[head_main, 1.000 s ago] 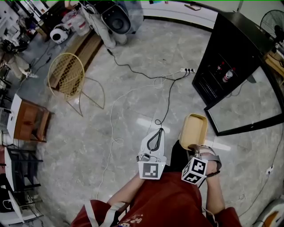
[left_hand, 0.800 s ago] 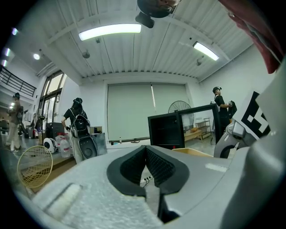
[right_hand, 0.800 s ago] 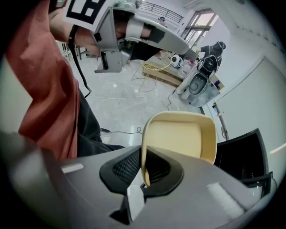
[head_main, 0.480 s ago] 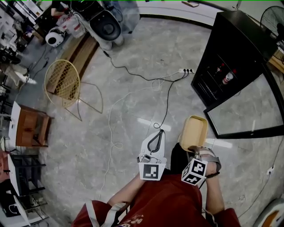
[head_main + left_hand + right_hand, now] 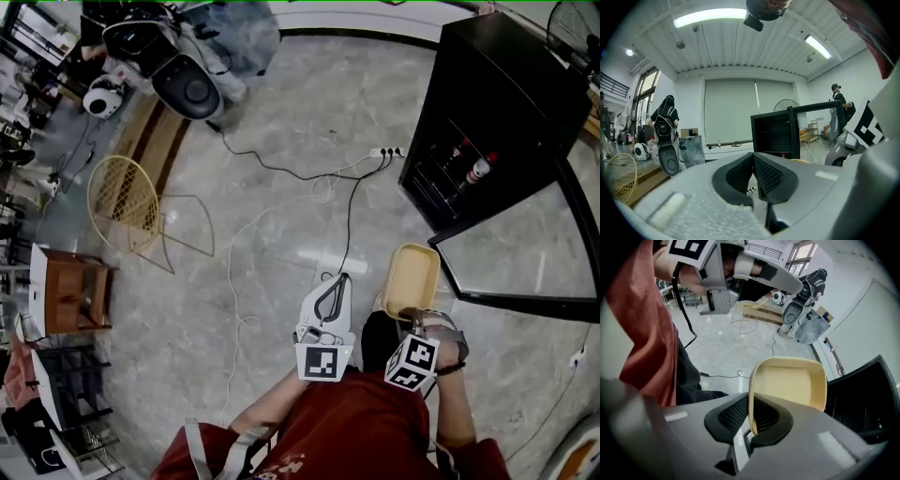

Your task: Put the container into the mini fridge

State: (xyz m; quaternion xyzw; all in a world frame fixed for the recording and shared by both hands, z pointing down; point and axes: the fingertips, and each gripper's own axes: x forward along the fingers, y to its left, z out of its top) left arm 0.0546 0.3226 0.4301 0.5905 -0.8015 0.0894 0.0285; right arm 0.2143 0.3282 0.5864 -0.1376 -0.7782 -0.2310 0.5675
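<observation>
Holds container (image 5: 411,278) by one rim in right tool (image 5: 410,315) (left tool (image 5: 328,294) closed, empty) near mini fridge (image 5: 487,112); could pivot loose.

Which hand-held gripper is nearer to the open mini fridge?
Right. The right hand-held gripper, shut on the container, is near the mini fridge; the left hand-held gripper is farther left.

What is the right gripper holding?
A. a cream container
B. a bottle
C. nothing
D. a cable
A: in the right gripper view, the right gripper has its jaws closed on the thin wall of the container, which sticks out beyond them.
</observation>
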